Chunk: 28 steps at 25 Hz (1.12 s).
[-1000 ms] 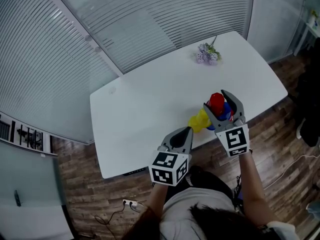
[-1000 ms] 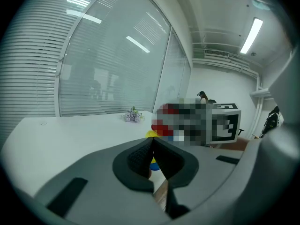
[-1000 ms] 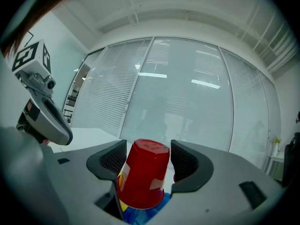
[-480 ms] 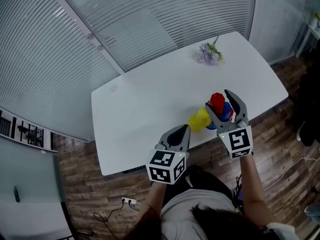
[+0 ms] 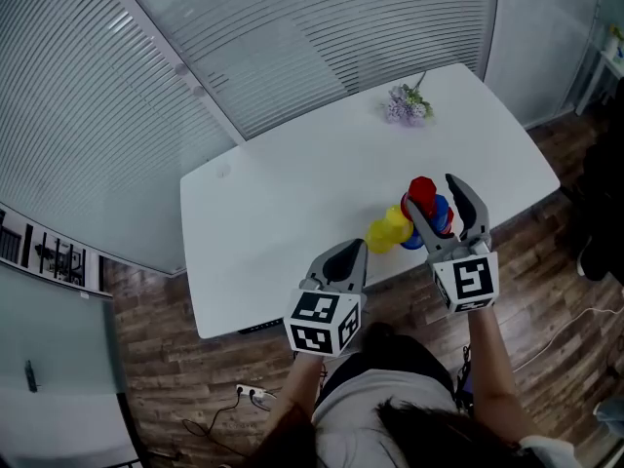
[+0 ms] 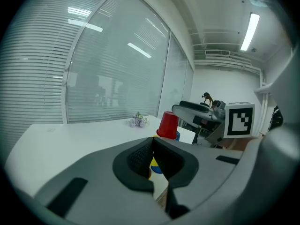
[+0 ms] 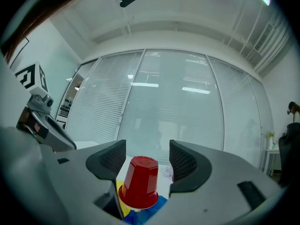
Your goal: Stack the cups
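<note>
Worktop (image 5: 292, 193): cups sit near its front edge. Right hand-held gripper (image 5: 436, 195) is wide open around the red cup (image 7: 139, 182), no contact. Left hand-held gripper (image 5: 344, 256) is closed, empty. Risk: an off-centre close tips red off the blue cup (image 7: 151, 211), or shoves the yellow cup (image 5: 385, 232) over the edge.

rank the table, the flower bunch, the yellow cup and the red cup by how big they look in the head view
1. table, by far the largest
2. flower bunch and yellow cup: about alike, too close to rank
3. red cup: smallest, but only slightly
</note>
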Motion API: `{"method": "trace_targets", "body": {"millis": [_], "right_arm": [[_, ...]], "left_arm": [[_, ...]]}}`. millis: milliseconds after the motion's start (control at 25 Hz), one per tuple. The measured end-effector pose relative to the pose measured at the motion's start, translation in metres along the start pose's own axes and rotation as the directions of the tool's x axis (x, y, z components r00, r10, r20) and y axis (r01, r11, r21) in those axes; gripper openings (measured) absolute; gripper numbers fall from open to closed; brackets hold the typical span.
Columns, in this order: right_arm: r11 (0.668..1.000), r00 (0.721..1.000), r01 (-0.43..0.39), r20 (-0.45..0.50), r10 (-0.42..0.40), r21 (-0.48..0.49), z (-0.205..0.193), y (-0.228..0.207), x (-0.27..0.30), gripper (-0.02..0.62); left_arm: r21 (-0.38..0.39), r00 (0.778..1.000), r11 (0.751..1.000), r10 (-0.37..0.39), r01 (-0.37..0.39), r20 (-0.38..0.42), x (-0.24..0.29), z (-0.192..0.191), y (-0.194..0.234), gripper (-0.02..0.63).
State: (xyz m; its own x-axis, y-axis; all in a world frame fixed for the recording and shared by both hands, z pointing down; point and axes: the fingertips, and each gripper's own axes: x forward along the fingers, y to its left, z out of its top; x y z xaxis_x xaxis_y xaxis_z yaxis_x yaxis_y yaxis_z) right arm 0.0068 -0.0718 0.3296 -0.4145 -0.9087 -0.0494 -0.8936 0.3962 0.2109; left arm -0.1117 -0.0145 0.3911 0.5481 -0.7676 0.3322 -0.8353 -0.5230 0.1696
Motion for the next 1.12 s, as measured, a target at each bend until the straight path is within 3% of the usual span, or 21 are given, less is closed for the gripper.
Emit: {"method": "trace_targets", "body": {"millis": [720, 1120], "right_arm": [[0.984, 0.987, 0.148, -0.076, -0.141, 0.100, 0.006, 0.017, -0.097, 0.062], [0.986, 0.987, 0.141, -0.085, -0.133, 0.086, 0.024, 0.047, -0.142, 0.034]], "left_arm": [[0.095, 0.993, 0.995, -0.024, 0.013, 0.112, -0.059, 0.004, -0.038, 0.018], [0.121, 0.986, 0.993, -0.012, -0.009, 0.167, -0.106, 0.005, -0.061, 0.018]]}}
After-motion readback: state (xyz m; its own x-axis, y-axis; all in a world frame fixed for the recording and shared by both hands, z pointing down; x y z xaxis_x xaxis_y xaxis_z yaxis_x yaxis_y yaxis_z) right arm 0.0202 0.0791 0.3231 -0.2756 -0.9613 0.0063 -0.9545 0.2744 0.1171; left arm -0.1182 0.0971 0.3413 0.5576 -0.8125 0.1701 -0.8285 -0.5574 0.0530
